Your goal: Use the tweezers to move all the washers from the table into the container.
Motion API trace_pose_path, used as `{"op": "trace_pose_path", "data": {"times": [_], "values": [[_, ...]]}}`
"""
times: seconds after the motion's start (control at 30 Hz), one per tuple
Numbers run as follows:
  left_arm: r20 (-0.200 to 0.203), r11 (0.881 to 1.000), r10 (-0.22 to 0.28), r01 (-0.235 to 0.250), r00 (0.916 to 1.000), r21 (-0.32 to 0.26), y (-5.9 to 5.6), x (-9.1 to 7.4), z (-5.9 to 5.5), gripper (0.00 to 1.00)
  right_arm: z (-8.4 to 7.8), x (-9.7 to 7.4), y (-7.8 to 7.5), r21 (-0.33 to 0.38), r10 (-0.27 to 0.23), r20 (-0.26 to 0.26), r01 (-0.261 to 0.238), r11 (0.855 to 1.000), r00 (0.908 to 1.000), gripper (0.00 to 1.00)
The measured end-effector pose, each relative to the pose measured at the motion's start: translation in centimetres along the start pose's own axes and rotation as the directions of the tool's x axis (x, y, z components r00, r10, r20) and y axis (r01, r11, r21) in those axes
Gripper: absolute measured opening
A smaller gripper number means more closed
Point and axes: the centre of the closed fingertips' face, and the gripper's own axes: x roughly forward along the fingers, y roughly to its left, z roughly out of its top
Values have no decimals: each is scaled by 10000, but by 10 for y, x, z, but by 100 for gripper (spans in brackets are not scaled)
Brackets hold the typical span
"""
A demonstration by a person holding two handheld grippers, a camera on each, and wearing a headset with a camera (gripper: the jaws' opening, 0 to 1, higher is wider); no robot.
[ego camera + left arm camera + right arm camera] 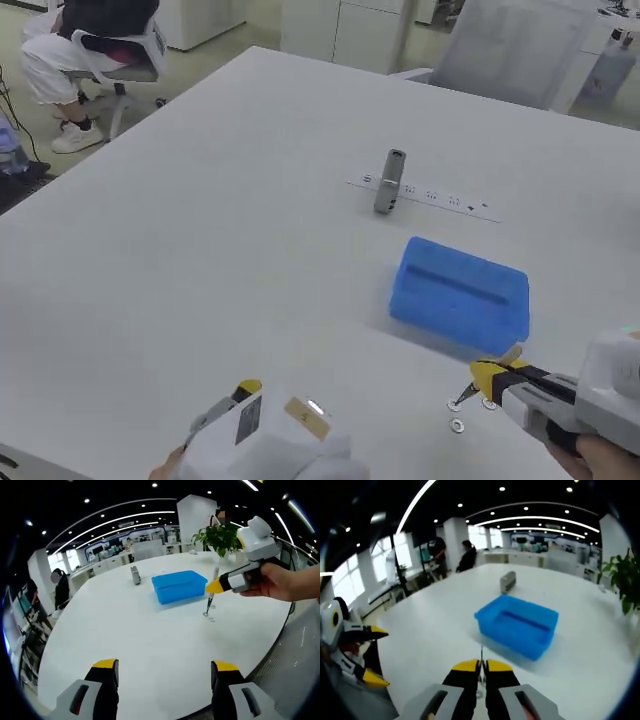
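Note:
A blue open container point(460, 295) sits on the white table point(200, 250), right of the middle. Just in front of it lie three small metal washers, one nearest me point(457, 426) and one further right point(489, 403). My right gripper point(485, 375) is shut on thin tweezers point(462, 395), whose tips point down at the washers. In the right gripper view the jaws point(481, 666) pinch the tweezers point(481, 654) with the container point(517, 625) ahead. My left gripper point(165, 667) stands open and holds nothing, low at the near edge point(245, 392). It looks at the tweezers point(209, 605) and washers point(212, 619).
A grey cylinder point(390, 182) stands on a flush power strip point(430, 195) behind the container. A person sits on a chair point(110, 50) at the far left, and another chair point(510, 50) stands behind the table. A potted plant point(220, 537) stands at the table's right end.

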Motion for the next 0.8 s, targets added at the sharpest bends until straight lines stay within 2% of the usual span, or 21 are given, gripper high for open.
{"op": "trace_pose_path", "data": {"times": [0.5, 0.63, 0.8], "values": [[-52, 10000, 15, -15, 10000, 1, 1, 0, -1, 76, -2, 5, 5, 1, -45, -9, 45, 10000, 10000, 2], [-76, 10000, 9, -9, 10000, -2, 1, 0, -2, 76, -1, 4, 11, -98, -36, 25, 36, 9999, 10000, 2], [-144, 10000, 5, -4, 9999, 48, 1, 1, -3, 76, -3, 7, 11, -685, -144, 50, 147, 9975, 9999, 2]]}}
